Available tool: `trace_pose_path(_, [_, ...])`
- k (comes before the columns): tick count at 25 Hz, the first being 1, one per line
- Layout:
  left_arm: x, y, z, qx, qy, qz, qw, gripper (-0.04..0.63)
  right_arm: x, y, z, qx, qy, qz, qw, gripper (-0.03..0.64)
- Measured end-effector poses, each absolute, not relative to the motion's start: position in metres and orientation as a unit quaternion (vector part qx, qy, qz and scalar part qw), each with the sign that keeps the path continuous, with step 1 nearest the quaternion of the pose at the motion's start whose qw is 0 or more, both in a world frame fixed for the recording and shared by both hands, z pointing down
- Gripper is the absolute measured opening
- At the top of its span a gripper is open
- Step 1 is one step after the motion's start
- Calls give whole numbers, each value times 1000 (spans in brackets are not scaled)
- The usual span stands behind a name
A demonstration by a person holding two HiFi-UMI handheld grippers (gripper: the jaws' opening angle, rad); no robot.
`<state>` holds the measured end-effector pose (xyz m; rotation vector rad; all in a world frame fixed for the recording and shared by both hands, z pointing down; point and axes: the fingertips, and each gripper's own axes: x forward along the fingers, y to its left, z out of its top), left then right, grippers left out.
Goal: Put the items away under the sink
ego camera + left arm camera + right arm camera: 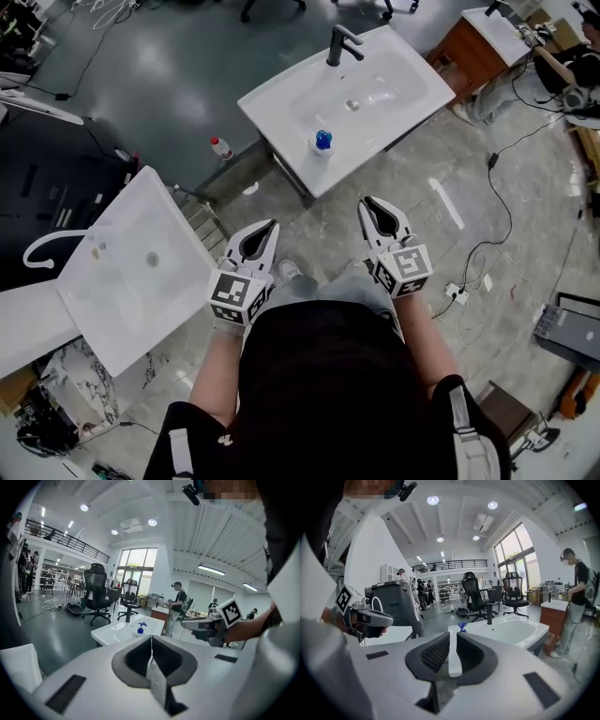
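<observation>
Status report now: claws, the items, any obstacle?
Left claw shut, empty. Right claw shut, empty. Blue-capped bottle on sink rim, untouched. No obstacle seen.

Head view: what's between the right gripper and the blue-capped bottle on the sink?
Between right gripper and bottle: only bare floor and the sink's front rim, per head view.

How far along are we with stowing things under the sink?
Nothing looks put away yet. Both the left gripper and right gripper are shut and empty, held short of the sink. Remaining: the blue-topped bottle on the sink's front edge and the red-capped bottle on the floor beside it.
</observation>
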<state>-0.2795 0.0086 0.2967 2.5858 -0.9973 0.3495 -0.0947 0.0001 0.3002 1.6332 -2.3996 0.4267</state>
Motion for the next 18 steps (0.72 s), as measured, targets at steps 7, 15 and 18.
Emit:
trace_pose_path(7, [-293,5,301,907,-356,128,183,23,-93,-14,321,559,-804,160,123,46])
trace_pose_path(15, [-308,4,305,884,-401,144,193,23,-90,-47,358,529,-815,188,145,137])
trace_pose_path(18, [-309,7,306,870,-424,152,200,23,-90,-61,375,511,-823,200,150,149])
